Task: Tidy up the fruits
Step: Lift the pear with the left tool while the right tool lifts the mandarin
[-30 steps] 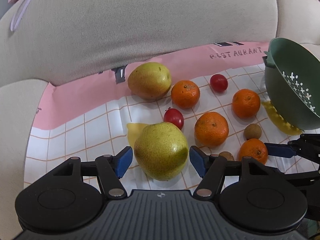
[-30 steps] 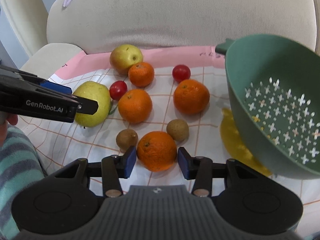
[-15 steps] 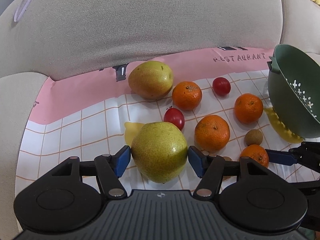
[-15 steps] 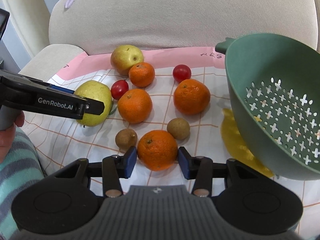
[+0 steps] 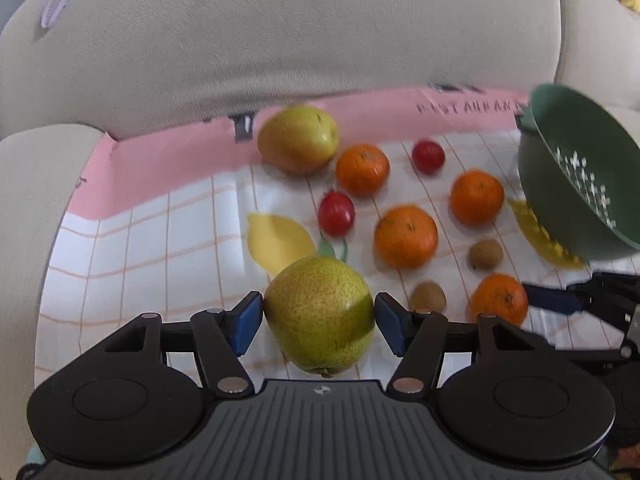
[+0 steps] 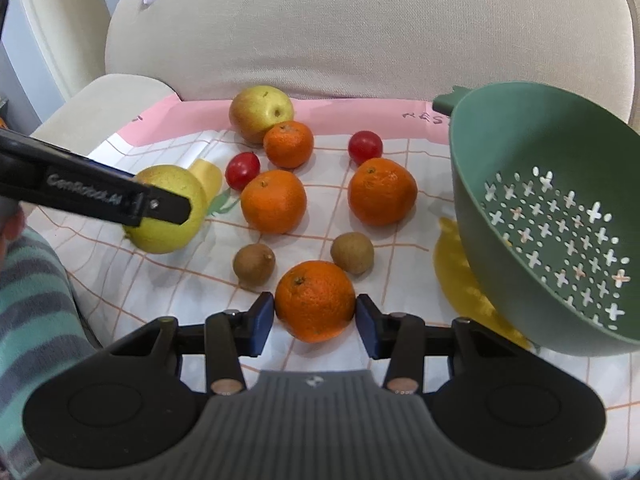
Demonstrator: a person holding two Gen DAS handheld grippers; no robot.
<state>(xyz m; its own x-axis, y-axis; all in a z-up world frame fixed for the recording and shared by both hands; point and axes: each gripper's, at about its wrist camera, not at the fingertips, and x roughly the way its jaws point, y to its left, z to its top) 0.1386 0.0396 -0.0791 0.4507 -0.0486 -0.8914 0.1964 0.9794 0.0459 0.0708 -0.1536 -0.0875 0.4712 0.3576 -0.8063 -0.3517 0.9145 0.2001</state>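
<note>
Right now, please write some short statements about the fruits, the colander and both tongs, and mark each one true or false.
1. The left tongs grip a green pear. True.
2. The right tongs hold a tomato. False: they clamp an orange.
3. The green colander already contains fruit. False: no fruit shows inside it.
4. Two small brown fruits lie on the cloth. True.
5. Only one pear is present. False: a second pear lies near the cushion.
</note>
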